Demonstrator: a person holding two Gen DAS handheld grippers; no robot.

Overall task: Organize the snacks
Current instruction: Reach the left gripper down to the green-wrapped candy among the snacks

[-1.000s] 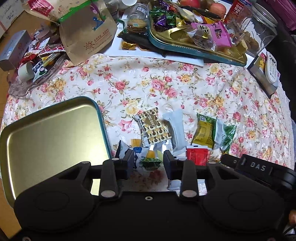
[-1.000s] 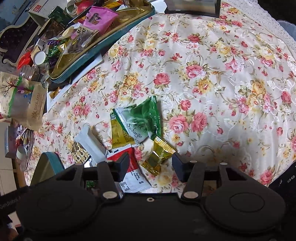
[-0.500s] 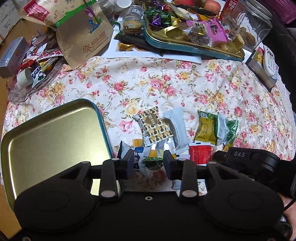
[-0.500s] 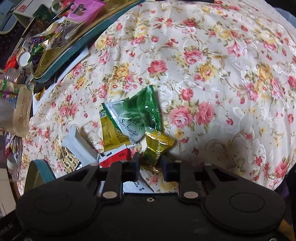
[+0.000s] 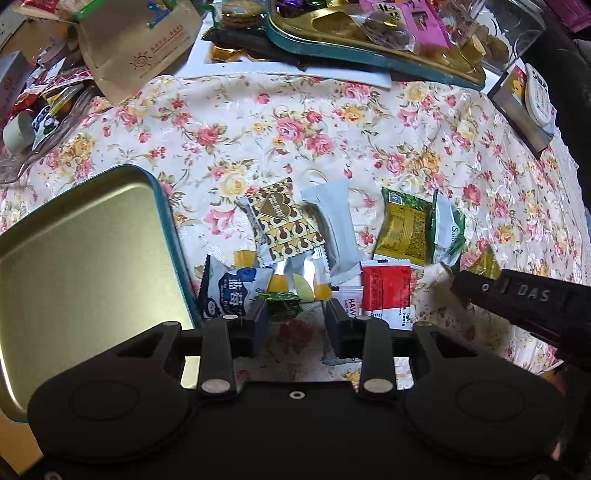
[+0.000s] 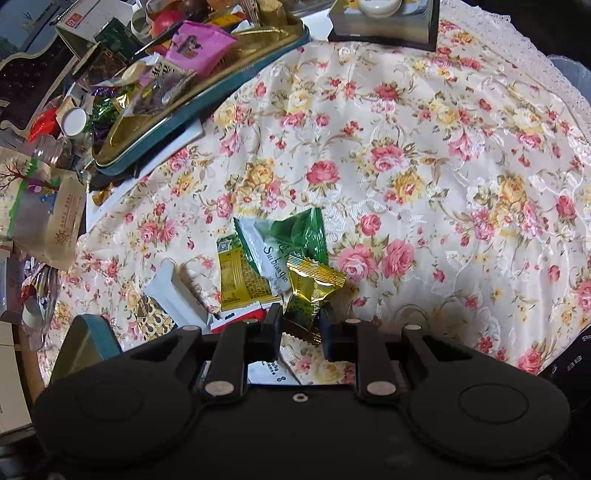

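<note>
Your left gripper (image 5: pixel 295 317) hangs with its jaws apart over the snack pile, beside the gold tray (image 5: pixel 85 258), much as a second ago. Your right gripper (image 6: pixel 301 325), open a second ago, has clamped the gold candy (image 6: pixel 314 284) and raised it off the floral cloth (image 6: pixel 424 166).

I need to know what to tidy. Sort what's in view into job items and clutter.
Job items: gold candy clamped in the right gripper; left gripper, open; empty tin tray; loose snack packets such as the red packet and grey bar.

Clutter: paper bag; full tray; jar.
</note>
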